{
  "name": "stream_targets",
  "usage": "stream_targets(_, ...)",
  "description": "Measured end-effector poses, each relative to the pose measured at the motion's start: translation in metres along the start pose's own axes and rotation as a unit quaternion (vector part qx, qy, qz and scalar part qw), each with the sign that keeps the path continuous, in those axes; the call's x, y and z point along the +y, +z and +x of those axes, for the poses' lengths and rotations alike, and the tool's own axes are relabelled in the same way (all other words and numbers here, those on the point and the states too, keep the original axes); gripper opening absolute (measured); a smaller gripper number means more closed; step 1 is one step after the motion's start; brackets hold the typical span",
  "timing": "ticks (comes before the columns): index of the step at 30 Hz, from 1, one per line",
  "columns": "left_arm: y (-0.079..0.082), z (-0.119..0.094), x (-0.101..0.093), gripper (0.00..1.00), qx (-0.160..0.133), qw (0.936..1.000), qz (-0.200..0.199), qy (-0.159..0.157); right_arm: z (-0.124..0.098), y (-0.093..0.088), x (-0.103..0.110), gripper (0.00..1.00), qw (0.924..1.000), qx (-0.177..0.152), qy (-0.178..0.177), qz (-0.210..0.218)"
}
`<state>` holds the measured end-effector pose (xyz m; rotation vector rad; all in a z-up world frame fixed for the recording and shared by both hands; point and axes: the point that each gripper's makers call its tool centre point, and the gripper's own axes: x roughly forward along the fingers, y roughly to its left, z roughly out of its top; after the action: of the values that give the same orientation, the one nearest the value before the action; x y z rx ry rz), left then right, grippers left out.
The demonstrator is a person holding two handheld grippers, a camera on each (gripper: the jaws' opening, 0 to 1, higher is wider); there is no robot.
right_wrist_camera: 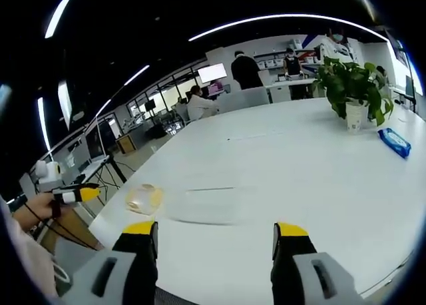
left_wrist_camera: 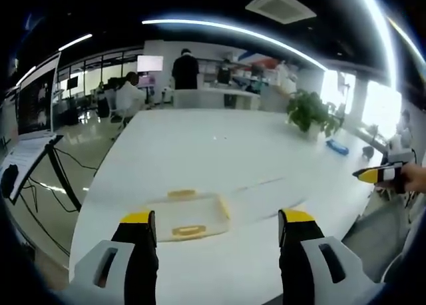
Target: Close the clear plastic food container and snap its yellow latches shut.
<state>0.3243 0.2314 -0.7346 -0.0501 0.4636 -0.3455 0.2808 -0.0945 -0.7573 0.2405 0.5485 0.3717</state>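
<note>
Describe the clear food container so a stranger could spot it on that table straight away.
Start at the big white table and come to its near edge, just ahead of the left gripper. The clear plastic container lies flat there, low, rectangular and see-through. Its yellow latches set it apart from the potted plant and the blue pack at the far side.

We list: white desk point(left_wrist_camera: 200, 152); clear container point(left_wrist_camera: 188, 216), yellow latches point(left_wrist_camera: 189, 231); green plant point(right_wrist_camera: 353, 85), white pot point(right_wrist_camera: 355, 116); blue packet point(right_wrist_camera: 394, 142).
</note>
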Motion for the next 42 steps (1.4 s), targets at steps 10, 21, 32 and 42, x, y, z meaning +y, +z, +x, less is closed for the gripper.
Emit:
stream_targets(10, -0.004, 0.0, 0.003, 0.73, 0.004, 1.0, -0.003, 0.0, 0.002, -0.003, 0.002, 0.69, 1.0, 0.009, 0.001, -0.003)
stream_targets(21, -0.007, 0.001, 0.006, 0.73, 0.008, 0.9999, -0.006, -0.002, 0.009, -0.002, 0.009, 0.69, 0.9999, 0.007, 0.006, 0.004)
stream_targets(32, -0.01, 0.002, 0.016, 0.72, 0.013, 0.9999, -0.01, 0.003, 0.015, -0.004, 0.016, 0.69, 0.9998, 0.014, 0.01, 0.004)
stream_targets(42, -0.011, 0.009, 0.025, 0.72, 0.017, 0.9998, -0.012, 0.003, 0.028, -0.007, 0.03, 0.69, 0.9994, 0.026, 0.023, 0.0)
